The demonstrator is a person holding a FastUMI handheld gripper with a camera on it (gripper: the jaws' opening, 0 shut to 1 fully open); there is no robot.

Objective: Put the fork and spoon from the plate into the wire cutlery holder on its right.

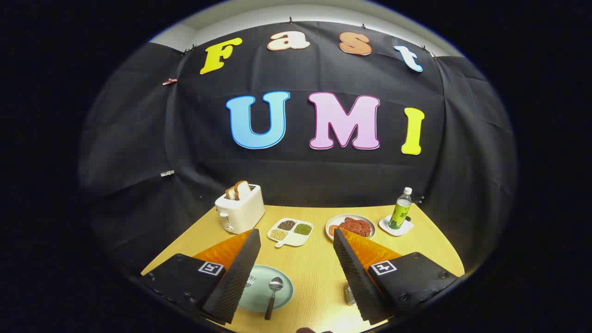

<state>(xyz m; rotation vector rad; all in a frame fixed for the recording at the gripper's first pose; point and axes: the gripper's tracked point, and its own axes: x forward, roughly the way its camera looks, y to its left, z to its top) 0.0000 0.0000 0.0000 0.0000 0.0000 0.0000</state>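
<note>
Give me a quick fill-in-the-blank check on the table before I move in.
1. The spoon lies on the pale green ____ between the fingers.
2. The tool hangs with its fingers ____, gripping nothing.
3. Slices of bread stand in the ____ at the table's far side.
4. The bottle stands ____ on a white coaster.

Missing words: plate; open; toaster; upright

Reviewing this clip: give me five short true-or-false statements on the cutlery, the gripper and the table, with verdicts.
1. The spoon lies on the green plate. True.
2. The gripper is shut on the fork. False: its fingers stand wide apart, holding nothing.
3. The toaster holds slices of bread. True.
4. The bottle stands beside the toaster. False: it stands on a white coaster across the table, next to the plate of red food.
5. The spoon already sits in the wire cutlery holder. False: it is on the plate.
</note>
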